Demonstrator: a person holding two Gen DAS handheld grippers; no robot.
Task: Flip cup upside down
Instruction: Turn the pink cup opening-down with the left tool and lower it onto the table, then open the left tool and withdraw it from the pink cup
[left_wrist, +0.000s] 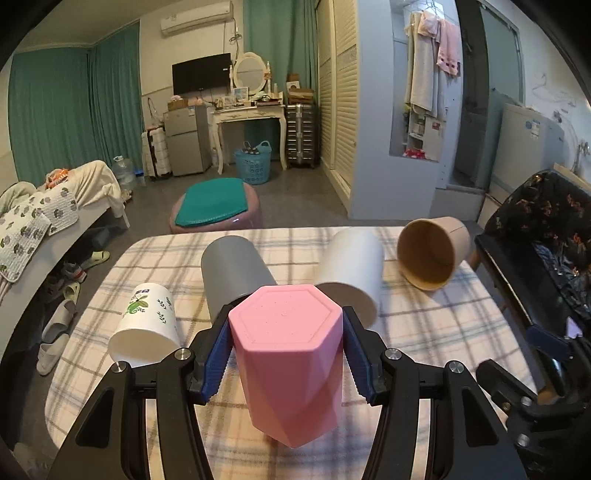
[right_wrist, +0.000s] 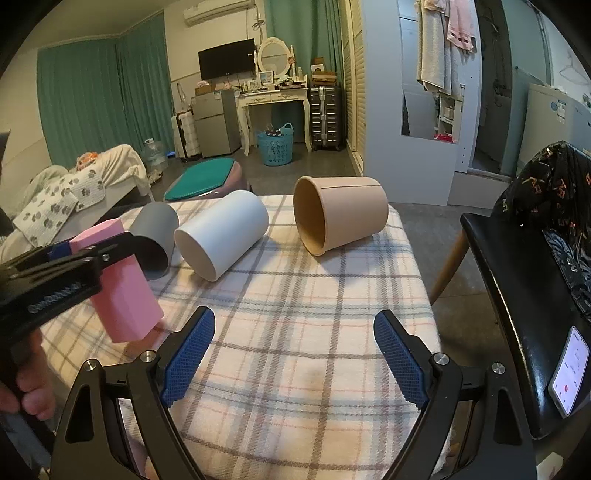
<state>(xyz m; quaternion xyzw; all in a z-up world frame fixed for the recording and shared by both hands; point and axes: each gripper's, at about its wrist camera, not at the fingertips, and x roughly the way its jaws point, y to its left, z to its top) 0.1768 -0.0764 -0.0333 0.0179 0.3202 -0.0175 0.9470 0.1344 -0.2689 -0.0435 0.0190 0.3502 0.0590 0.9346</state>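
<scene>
Left tool (left_wrist: 287, 343) pinches pink cup (left_wrist: 291, 365), base up, seemingly airborne; right tool (right_wrist: 294, 354) spread.

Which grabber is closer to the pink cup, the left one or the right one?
Left. The left gripper has its jaws around the pink cup, bottom up, above the checked cloth. The right gripper is open and empty, off to the cup's right.

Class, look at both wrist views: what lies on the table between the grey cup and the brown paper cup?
The white cup, lying on its side on the checked cloth, lies between the grey cup and the brown paper cup; the right wrist view shows it best.
</scene>
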